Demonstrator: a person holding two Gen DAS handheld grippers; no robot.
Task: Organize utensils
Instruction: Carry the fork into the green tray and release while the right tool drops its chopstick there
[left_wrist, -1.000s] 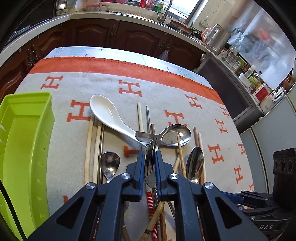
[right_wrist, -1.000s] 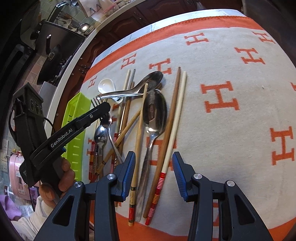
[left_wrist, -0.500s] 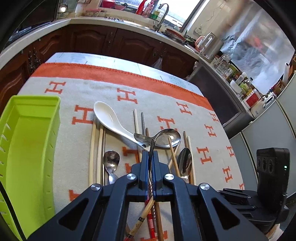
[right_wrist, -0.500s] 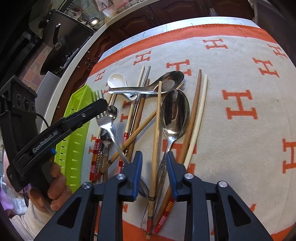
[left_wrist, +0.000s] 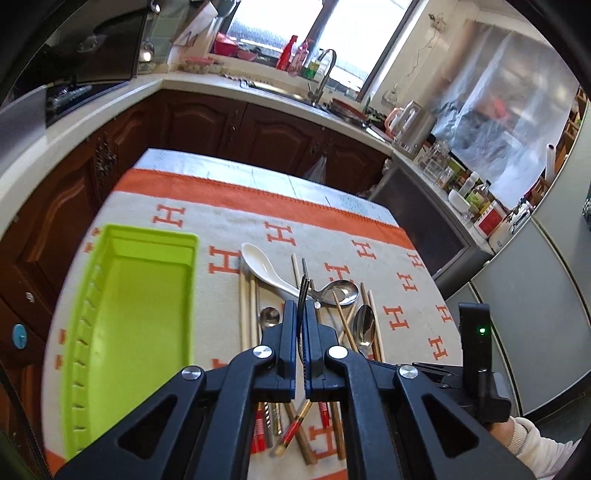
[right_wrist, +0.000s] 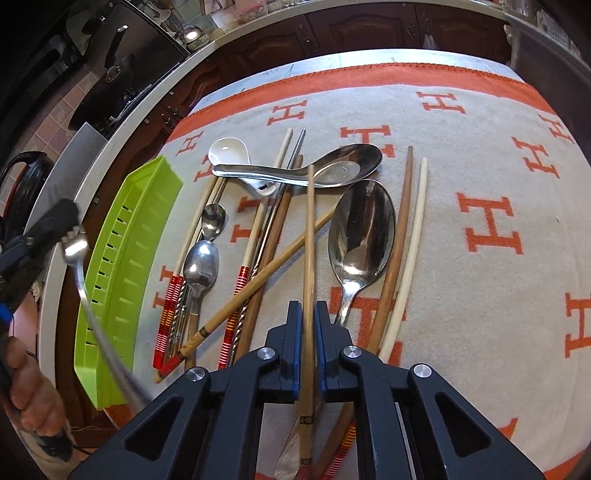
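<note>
Left wrist view: left gripper (left_wrist: 302, 314) risen since 1 s ago, fork (left_wrist: 303, 295) lifted off the pile, green tray (left_wrist: 147, 306) more in view.
Left grip: jaws clamped on fork, seen edge-on.
Right wrist view: right gripper (right_wrist: 308, 314) jaws have just been closing, now pinching 1 bamboo chopstick (right_wrist: 309, 236) (tip on the steel spoon (right_wrist: 332, 171)).
Fork there: (right_wrist: 79, 266) in air beside tray (right_wrist: 129, 258).
Writing: orange "H" pattern on cloth (right_wrist: 480, 177); chopstick print unreadable.

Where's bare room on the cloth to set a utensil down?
Free: the green tray, nothing in it; bare cloth right of the pale chopstick; the strip beyond the white spoon. Crowded: the crossed pile between tray and big metal spoon.
</note>
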